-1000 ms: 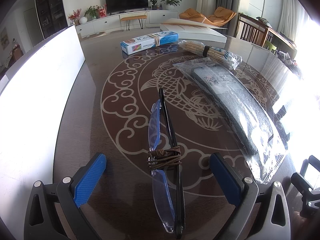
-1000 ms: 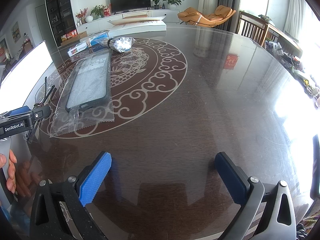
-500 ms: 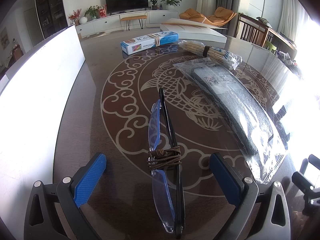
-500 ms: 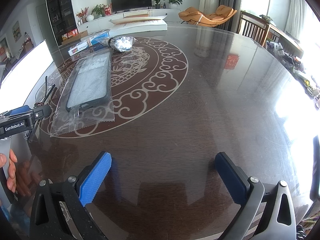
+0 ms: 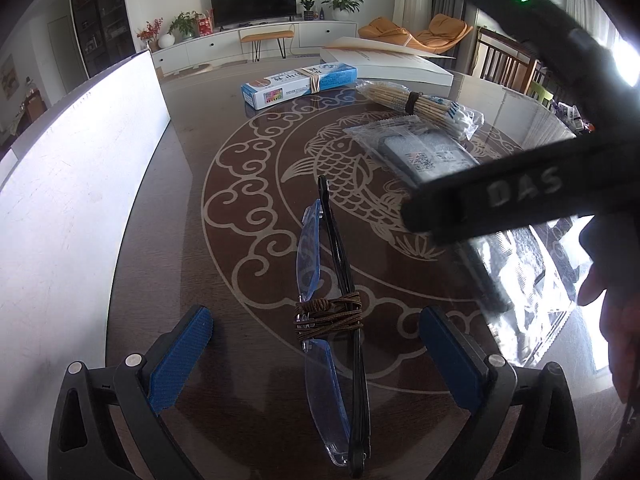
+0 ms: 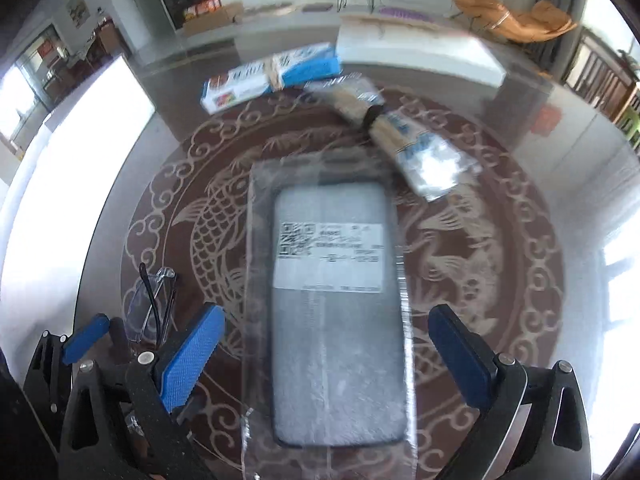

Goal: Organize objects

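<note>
Folded glasses [image 5: 332,320] with blue lenses, bound by brown cord, lie on the dark table between the pads of my open left gripper [image 5: 316,360]. A phone case in a clear bag [image 6: 332,312] lies between the pads of my open right gripper [image 6: 328,364], which hovers over it. The bagged case also shows in the left wrist view [image 5: 432,152], partly hidden by the right gripper's black body [image 5: 520,196]. The glasses [image 6: 150,304] and the left gripper's blue pad [image 6: 86,338] show at the lower left of the right wrist view.
A blue-and-white toothpaste box [image 5: 298,84] and a bagged bundle of sticks [image 5: 420,106] lie farther back. A flat white box [image 5: 388,64] sits behind them. A white board [image 5: 72,168] stands along the table's left side. A hand [image 5: 616,320] is at the right edge.
My right gripper has swung left and forward over the bagged phone case; its body now crosses the left wrist view. The left gripper and the glasses have not moved.
</note>
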The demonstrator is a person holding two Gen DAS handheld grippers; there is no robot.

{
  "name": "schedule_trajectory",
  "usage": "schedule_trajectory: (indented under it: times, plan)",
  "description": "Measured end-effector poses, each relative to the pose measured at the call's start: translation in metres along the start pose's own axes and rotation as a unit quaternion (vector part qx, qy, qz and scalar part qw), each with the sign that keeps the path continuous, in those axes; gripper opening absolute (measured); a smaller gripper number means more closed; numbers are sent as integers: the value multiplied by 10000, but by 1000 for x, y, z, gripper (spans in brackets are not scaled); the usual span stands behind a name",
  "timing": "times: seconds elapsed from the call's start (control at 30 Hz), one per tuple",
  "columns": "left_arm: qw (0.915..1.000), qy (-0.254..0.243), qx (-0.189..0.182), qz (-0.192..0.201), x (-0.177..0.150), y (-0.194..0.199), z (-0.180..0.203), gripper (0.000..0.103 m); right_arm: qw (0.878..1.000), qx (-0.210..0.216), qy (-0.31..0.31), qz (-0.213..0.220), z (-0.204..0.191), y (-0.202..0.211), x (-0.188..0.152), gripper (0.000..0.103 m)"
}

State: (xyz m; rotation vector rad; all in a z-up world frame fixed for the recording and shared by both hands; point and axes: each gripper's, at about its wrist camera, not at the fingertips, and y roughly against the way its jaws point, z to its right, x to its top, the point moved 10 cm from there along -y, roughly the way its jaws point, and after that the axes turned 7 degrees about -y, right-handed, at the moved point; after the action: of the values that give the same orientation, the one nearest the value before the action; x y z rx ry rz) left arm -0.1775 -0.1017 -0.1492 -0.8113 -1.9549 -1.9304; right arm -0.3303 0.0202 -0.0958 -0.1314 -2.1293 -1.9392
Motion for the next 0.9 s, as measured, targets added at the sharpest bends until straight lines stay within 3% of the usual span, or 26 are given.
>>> schedule_trajectory:
  times: [0.07,0.27,0.33,0.37,0.4,0.5,0.67,0.9]
  plan:
    - [10000,1,0,3,0,0,0,103,9987,-266,425,50,-11,-3,1,103]
    - [10000,1,-1,2,0,0,0,103,9975,-115,593,377,-20,8,-3,103]
    - [10000,2,0,4,0,0,0,103,9970,-119,551,528,-14,17,-4,96]
    - [10000,2,-1,4,0,0,0,103,9966,-119,502,648,-9,25,-4,82]
    - [10000,2,-1,4,0,0,0,103,9965,-115,481,681,-6,29,-5,76]
    - [10000,0,-1,4,0,0,0,103,9959,-107,504,742,6,39,-18,76]
    - [9999,-92,-46,23,-1,0,6,103,9963,83,-49,858,61,58,-36,76]
    - [9999,-87,-51,23,0,0,5,103,9937,-314,-238,1049,135,78,-69,77]
